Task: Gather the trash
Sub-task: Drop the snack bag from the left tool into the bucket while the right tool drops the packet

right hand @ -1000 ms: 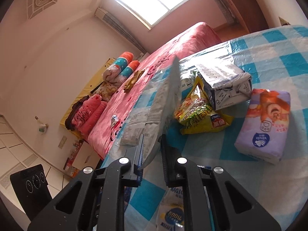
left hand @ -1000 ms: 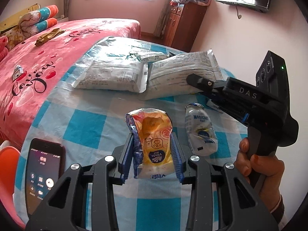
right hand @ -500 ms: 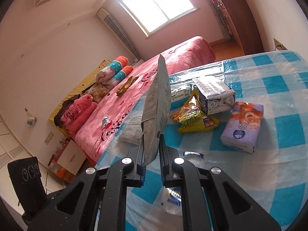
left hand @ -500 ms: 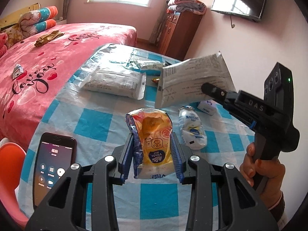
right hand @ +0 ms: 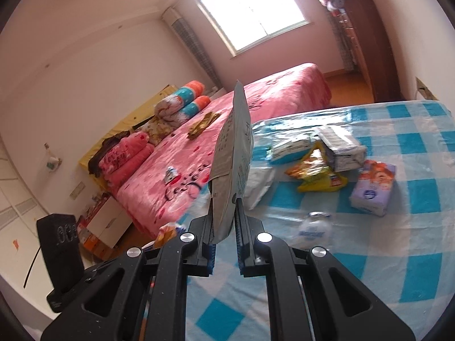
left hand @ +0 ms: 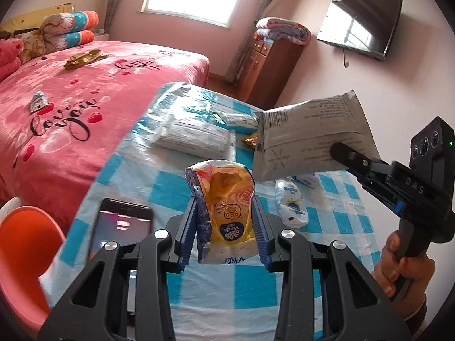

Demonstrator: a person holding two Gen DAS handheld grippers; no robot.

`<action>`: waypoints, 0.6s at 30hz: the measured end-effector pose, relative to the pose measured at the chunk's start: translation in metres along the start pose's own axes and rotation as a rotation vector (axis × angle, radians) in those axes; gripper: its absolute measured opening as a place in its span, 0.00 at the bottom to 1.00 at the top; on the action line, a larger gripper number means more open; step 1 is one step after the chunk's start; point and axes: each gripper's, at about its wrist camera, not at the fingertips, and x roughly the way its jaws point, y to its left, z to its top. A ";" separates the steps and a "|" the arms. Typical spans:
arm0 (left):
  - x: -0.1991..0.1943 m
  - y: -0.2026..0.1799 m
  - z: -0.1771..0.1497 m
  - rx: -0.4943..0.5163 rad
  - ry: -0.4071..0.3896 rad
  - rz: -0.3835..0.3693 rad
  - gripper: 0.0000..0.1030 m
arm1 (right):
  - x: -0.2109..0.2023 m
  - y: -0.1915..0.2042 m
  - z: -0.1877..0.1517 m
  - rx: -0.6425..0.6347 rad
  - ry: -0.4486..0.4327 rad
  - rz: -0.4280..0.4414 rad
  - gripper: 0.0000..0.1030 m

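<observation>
Our left tongs (left hand: 224, 227) are clamped on a yellow tissue pack (left hand: 227, 207), held upright above the checked bench (left hand: 256, 278). At 2 o'clock our right tongs (right hand: 224, 227) pinch a grey mailer bag (left hand: 310, 133) clear of the bench. Farther, at 11 o'clock, lies 1 white parcel (left hand: 193, 137).

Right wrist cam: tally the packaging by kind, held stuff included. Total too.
Tissue packs: 2 (yellow, purple)
Grey mailer bags: 3 (held, flat, bulky)
Snack bag: 1
Plastic bottle: 1
White-blue packet: 1
Total: 8
</observation>
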 end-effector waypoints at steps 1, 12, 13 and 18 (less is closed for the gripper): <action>-0.006 0.006 0.000 -0.007 -0.010 0.007 0.38 | 0.003 0.007 0.000 -0.006 0.011 0.013 0.12; -0.071 0.094 -0.012 -0.122 -0.094 0.167 0.38 | 0.063 0.128 -0.022 -0.199 0.178 0.198 0.12; -0.077 0.106 -0.015 -0.142 -0.100 0.188 0.38 | 0.067 0.137 -0.025 -0.214 0.190 0.208 0.12; -0.096 0.153 -0.030 -0.220 -0.101 0.275 0.38 | 0.102 0.185 -0.046 -0.299 0.281 0.254 0.12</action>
